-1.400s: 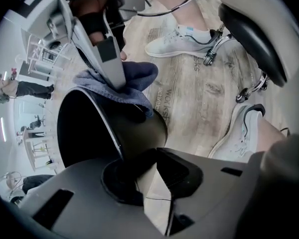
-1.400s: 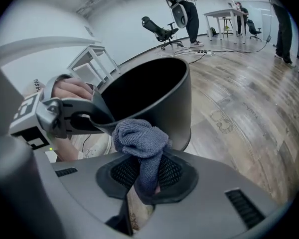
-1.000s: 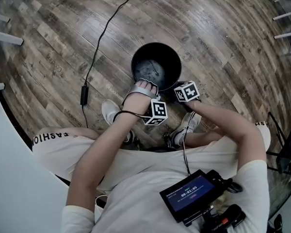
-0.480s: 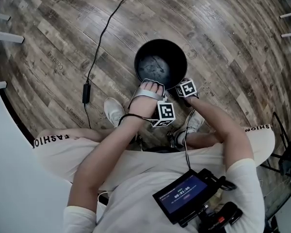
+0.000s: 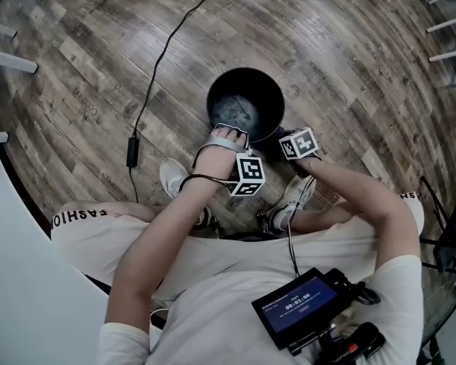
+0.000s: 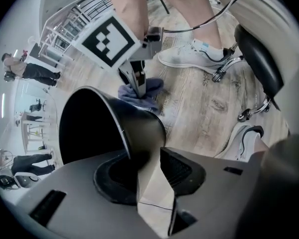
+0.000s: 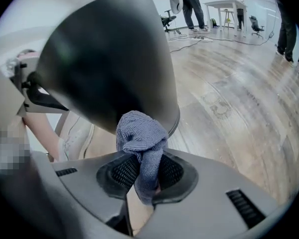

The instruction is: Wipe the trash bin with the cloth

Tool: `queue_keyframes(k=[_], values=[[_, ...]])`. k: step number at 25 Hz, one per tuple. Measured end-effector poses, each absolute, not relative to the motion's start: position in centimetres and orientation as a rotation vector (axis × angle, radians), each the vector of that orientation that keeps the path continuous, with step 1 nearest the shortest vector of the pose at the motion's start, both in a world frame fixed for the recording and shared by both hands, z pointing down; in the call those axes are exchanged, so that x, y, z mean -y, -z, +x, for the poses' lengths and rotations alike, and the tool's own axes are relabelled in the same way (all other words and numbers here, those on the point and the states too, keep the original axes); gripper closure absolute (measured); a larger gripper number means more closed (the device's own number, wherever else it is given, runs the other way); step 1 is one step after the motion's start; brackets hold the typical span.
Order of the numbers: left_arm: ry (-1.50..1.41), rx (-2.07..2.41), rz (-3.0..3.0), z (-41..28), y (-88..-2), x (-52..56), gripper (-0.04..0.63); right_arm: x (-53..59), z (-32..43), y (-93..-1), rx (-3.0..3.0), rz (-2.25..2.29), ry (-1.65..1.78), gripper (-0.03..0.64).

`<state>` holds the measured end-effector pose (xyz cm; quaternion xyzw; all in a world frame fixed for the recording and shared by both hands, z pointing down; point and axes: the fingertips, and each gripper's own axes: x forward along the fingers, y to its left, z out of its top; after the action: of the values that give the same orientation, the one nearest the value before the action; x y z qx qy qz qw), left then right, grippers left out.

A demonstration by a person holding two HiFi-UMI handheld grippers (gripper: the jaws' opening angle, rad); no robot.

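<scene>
A black round trash bin (image 5: 245, 71) stands on the wood floor in front of the person's feet. My left gripper (image 5: 229, 132) is at the bin's near rim. In the left gripper view the rim and wall (image 6: 123, 133) stand between the jaws of the left gripper (image 6: 149, 156). The jaws have just been opening, and a strip of floor shows between the wall and the right pad. My right gripper (image 7: 142, 164) is shut on a blue-grey cloth (image 7: 142, 136), which is bunched against the bin's outer wall (image 7: 109, 59) low on its near right side. The left gripper view shows that cloth (image 6: 139, 94) under the right gripper (image 6: 137, 83).
A black cable with an adapter (image 5: 132, 149) runs across the floor left of the bin. White shoes (image 5: 173, 175) (image 5: 297, 192) sit just behind it. A chair base (image 6: 259, 66) is near the feet. Desks and standing people (image 7: 189, 4) are far off.
The right gripper with the cloth slid in along the bin's near side, then back out to the right. The left hand stays at the rim.
</scene>
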<state>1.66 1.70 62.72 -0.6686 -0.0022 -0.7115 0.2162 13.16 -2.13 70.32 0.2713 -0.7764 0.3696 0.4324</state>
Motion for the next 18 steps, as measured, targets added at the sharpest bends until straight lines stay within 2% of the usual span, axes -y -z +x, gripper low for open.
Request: queue_keyframes(k=[5,10,13,18], values=[[2.003,-0.001,-1.873,0.2,-62.1,-0.9,0.42,1.2,12.8,-63.4,2.004,0.686,-0.985,0.541],[1.986,-0.005,-1.905,-0.8,-62.3,-0.6,0.42,-0.2,12.1,-57.3,2.088,0.713,-1.018,0.541],[1.977,0.001,-1.827,-0.7,-62.3,-0.2,0.474,0.3,11.4,-55.4,2.139,0.734,-1.008,0.541],[1.973,0.061,-1.737,-0.7,-62.7,-0.6,0.502,1.5,10.5,-56.9,2.148,0.717,-0.958,0.541]])
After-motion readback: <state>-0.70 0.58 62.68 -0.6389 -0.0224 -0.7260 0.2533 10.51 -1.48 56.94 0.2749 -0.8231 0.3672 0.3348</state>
